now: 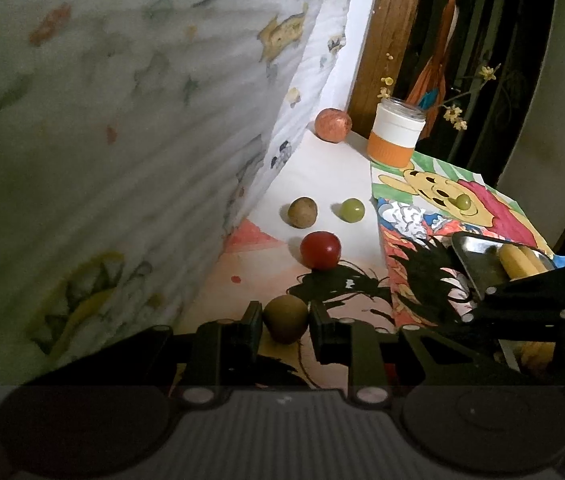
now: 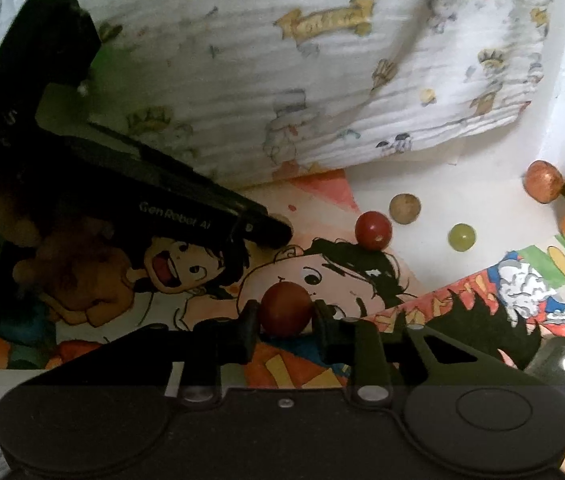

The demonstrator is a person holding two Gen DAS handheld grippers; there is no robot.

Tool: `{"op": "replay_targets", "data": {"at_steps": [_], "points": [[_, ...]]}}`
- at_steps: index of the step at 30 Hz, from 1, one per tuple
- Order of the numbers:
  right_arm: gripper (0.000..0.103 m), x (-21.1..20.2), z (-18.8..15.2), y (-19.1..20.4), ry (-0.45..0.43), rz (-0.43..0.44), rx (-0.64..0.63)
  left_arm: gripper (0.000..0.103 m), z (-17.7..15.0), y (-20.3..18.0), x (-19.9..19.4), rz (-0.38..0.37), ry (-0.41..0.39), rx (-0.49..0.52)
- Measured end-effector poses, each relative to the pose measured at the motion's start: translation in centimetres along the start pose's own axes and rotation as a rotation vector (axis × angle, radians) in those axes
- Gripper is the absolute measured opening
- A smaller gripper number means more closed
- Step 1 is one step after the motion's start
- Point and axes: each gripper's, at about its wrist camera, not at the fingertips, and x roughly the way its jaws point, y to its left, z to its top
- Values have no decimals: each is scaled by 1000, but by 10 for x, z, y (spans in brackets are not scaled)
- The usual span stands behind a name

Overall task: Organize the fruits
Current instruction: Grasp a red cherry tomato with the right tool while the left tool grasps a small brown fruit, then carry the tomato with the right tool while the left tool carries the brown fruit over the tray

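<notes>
Cloth: big white crinkled fabric with cartoon prints, hangs along the far/left side of the table, its lower edge reaching the tabletop.
Table cover: coloured cartoon drawings on paper sheets spread over the white surface; a bear drawing lies on the right.
Left gripper: black two-finger claw, pinching a small round olive-brown fruit between both pads, low over the drawings.
Right gripper: black two-finger claw, pads pressed on a small round dark-red fruit, over a drawn face.
Tray: shiny metal tray at the right edge, holds yellow elongated pieces, partly hidden by the other black tool.
Cup: white jar with orange sleeve at the back, yellow-flowered twigs beside it.
Loose fruit, back: round reddish-orange fruit in the corner, against the cloth, near the cup.
Loose fruit, middle: red cherry-tomato-like ball at the edge of a drawing; brown round fruit and green grape side by side beyond it, apart.
Smallest: second green grape on the bear's nose.
</notes>
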Motion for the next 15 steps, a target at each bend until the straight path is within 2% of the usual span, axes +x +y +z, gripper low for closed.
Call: {"op": "replay_targets", "data": {"at_steps": [7,15], "points": [[30,-47,-12,-8,-61,-50,48,28,2,-24,-15,-36,-24,27],[30,-119,-40,-24,-138,-184,132,28,-1,-69,-35,-109,-56,59]]}}
